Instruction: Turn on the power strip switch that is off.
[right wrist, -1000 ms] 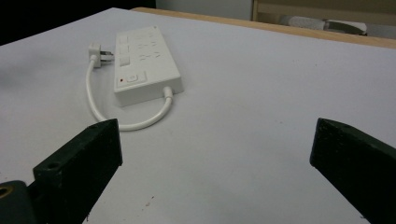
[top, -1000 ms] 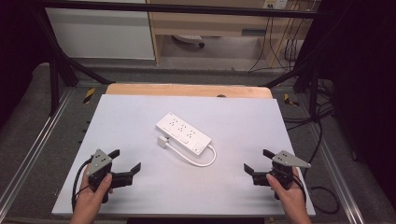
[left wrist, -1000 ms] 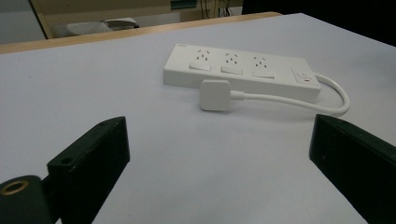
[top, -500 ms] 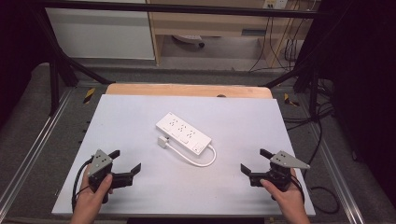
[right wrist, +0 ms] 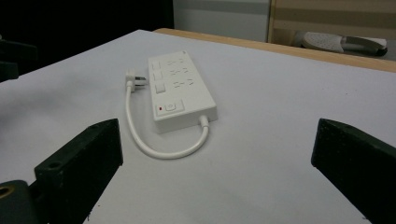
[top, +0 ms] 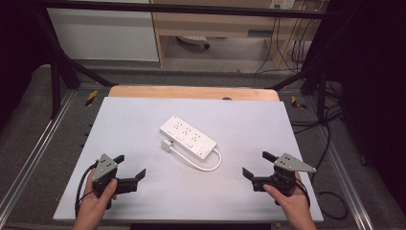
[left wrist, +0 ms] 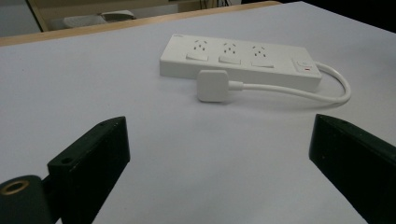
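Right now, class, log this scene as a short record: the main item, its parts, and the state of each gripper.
item: white power strip, flat at mid-table
cord: short white cable looping from the strip's end
plug: white plug lying beside the strip, not inserted
left gripper: open, holding nothing
right gripper: open, holding nothing
surface: white table

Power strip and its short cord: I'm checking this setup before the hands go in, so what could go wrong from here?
1. The plug lies loose beside the power strip, joined by a short looped cord. Pulling the plug may drag the light strip across the table.
2. The plug lies flat on the table, so the left tongs, now open, might slip off it.
3. The right tongs, also open, approach from the cord's loop and could snag it.
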